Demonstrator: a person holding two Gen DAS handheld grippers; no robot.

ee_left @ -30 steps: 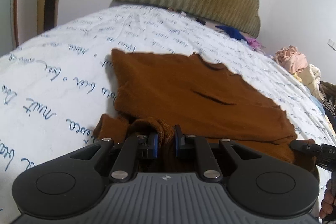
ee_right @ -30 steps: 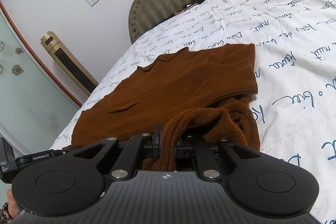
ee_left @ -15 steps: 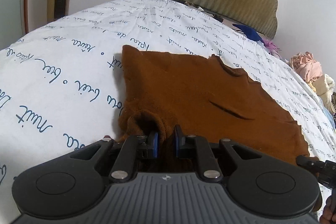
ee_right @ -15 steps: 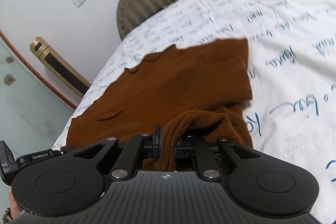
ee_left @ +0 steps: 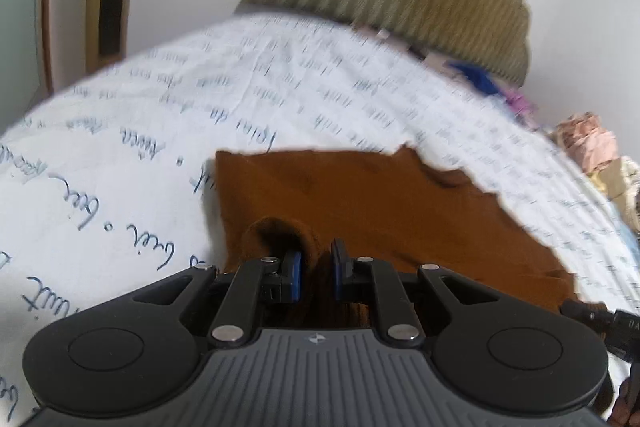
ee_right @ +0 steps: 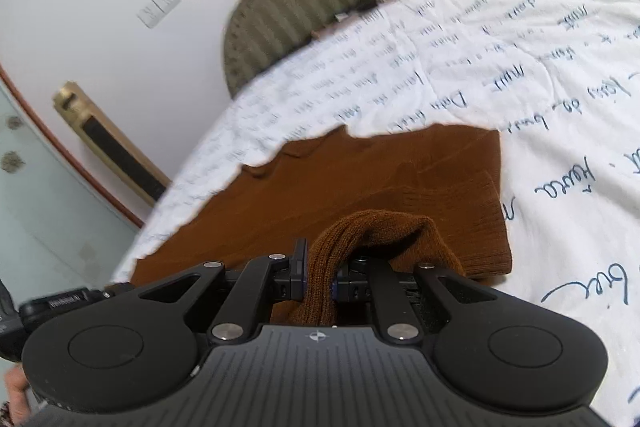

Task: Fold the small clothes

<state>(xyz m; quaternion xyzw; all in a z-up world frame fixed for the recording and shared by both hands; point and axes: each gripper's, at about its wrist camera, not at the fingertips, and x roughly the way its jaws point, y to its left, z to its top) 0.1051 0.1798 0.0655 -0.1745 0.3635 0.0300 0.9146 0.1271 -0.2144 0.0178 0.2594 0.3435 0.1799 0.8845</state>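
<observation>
Script-printed bedsheet (ee_left: 120,163) under ribbed brown sweater (ee_right: 360,187) (both claws pinching).

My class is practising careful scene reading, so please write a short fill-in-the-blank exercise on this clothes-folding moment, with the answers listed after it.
1. The garment being folded is ____ in colour.
2. The right gripper is shut on a ____ fold of the garment.
3. The bedsheet is white with blue ____ printed on it.
4. The pads of the left gripper are ____ in colour.

Missing words: brown; ribbed; handwriting; blue
</observation>
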